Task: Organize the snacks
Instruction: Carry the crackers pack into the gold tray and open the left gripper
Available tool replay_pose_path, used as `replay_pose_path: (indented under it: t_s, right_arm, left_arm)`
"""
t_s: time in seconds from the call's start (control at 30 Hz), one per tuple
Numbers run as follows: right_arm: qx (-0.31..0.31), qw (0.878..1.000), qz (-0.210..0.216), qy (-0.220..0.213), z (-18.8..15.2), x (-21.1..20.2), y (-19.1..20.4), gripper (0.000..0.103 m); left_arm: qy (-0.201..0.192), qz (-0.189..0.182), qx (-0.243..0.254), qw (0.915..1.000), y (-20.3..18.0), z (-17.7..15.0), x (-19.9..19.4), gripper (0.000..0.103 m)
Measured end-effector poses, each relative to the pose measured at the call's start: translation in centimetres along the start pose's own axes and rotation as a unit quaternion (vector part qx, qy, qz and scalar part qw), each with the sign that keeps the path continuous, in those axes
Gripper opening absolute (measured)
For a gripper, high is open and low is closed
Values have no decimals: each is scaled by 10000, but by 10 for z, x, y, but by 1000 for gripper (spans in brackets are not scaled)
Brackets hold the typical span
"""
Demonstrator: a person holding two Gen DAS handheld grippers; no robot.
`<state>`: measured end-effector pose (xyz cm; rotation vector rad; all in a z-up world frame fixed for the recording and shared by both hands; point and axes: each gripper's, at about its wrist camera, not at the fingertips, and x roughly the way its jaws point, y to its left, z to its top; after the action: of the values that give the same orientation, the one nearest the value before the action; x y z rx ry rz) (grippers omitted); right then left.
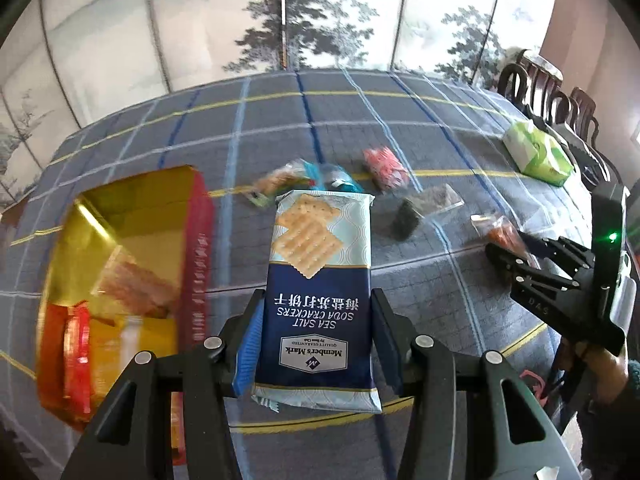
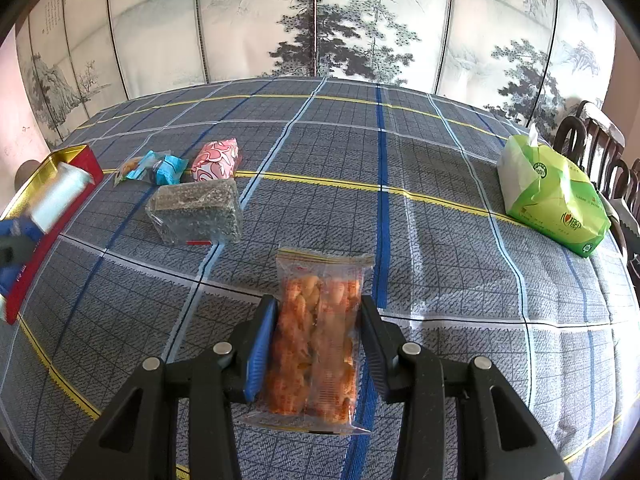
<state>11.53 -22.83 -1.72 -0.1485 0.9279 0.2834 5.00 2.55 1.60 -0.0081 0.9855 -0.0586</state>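
Left gripper fingers clamp a blue-and-white soda cracker packet; right gripper fingers clamp a clear orange-snack bag. At frame left, a red-and-gold open tin box; wrapped snacks upper centre.

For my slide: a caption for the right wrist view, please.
Right tongs grip an orange snack bag above the table.

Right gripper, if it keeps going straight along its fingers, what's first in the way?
Probably nothing soon. The right gripper, shut on the orange snack bag, points over bare plaid tablecloth toward the painted screen. The dark seed pack sits left of that line; depth is uncertain.
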Motion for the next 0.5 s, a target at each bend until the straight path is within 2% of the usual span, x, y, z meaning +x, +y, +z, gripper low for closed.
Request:
replay_pose_path:
  t_s: [0.17,0.27,0.33,0.5]
  right_arm:
    - [-2,10000,-1,0,0,0,0,42]
    - [-2,10000,0,0,0,0,0,42]
    - [-3,10000,-1,1,0,0,0,42]
    - [-4,10000,-2,1,0,0,0,42]
  left_arm:
    - [-98,182,-213,9996,33,-1,-19,46]
    - [-97,415,-339,9985,56,-5,-26,46]
    - [-52,619,-421,9972,72,-9,-29,46]
    - [67,852,-707,9938,110,-20,-32,46]
